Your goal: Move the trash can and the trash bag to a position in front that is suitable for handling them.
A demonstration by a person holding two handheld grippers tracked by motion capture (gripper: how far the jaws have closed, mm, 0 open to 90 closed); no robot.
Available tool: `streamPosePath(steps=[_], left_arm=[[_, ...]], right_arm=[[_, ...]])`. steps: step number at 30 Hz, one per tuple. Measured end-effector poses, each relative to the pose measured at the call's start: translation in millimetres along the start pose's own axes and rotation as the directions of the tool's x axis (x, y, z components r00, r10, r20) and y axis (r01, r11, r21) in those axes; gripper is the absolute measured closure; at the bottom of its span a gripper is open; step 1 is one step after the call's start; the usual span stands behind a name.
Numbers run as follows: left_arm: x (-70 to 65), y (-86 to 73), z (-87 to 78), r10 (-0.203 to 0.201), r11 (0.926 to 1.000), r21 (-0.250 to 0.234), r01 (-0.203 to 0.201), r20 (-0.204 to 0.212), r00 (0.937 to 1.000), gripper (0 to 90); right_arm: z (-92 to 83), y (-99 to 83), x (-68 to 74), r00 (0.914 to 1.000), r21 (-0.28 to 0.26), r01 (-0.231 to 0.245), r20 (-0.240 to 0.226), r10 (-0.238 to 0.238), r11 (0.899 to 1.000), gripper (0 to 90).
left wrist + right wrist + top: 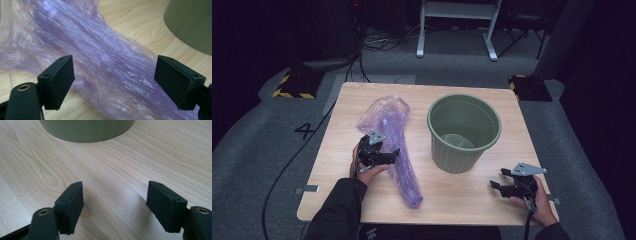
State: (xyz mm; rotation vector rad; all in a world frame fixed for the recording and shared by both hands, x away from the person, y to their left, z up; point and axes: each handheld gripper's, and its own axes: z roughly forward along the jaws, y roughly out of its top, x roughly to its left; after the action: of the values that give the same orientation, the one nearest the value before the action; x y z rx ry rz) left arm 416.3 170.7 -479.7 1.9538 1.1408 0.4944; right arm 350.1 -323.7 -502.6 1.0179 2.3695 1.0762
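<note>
A light wooden bench (452,200) stands on grey carpet (252,145) in a dim room whose edges fade to black. Black cables (287,165) run across the floor. A white metal frame (457,25) stands at the back, and yellow-and-black striped blocks (294,86) sit near the bench's far corners. A "4" (304,131) marks the carpet.

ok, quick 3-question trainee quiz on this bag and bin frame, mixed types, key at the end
1. True or false: the purple plastic bag lies inside the green bin.
2. Which gripper is at the bag? A) left gripper B) right gripper
3. What lies between the right gripper's jaws?

Key:
1. False: it lies on the table, left of the bin.
2. A
3. Nothing but bare table; both grippers are open.
</note>
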Motion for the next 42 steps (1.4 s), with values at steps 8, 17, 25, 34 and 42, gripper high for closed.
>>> streamPosePath(steps=[8, 17, 25, 34, 42], left_arm=[[-6.8, 11.0, -9.0, -0.014, 0.9972, -0.073, 0.016, 0.035, 0.9993, 16.1], [1.1, 0.5, 18.3, 0.017, 0.9957, 0.09, -0.018, 0.009, 0.9998, 17.5], [4.7, -4.0, 30.4, 0.003, 0.9917, 0.129, -0.002, -0.012, 0.9999, 17.3], [2.7, -4.2, 32.4, 0.005, 0.9921, 0.126, 0.004, -0.065, 0.9979, 17.7], [6.9, -5.3, 27.2, -0.023, 0.9959, 0.086, 0.028, -0.061, 0.9979, 59.2]], right_arm=[[0.1, 0.0, 0.0, 1.0, 0.0, 0.001, 0.002, -0.001, 1.0, 29.6], [-0.5, -0.3, 1.2, 0.9999, 0.0, 0.01, -0.003, -0.01, 1.0, 28.7], [-0.7, -0.3, 2.2, 0.9997, -0.002, 0.021, -0.01, -0.021, 1.0, 28.8], [-0.6, -0.3, 2.4, 0.9998, -0.001, 0.02, -0.004, -0.02, 1.0, 28.4], [-0.4, -0.3, 2.1, 0.9998, -0.001, 0.019, -0.006, -0.019, 1.0, 28.5]])
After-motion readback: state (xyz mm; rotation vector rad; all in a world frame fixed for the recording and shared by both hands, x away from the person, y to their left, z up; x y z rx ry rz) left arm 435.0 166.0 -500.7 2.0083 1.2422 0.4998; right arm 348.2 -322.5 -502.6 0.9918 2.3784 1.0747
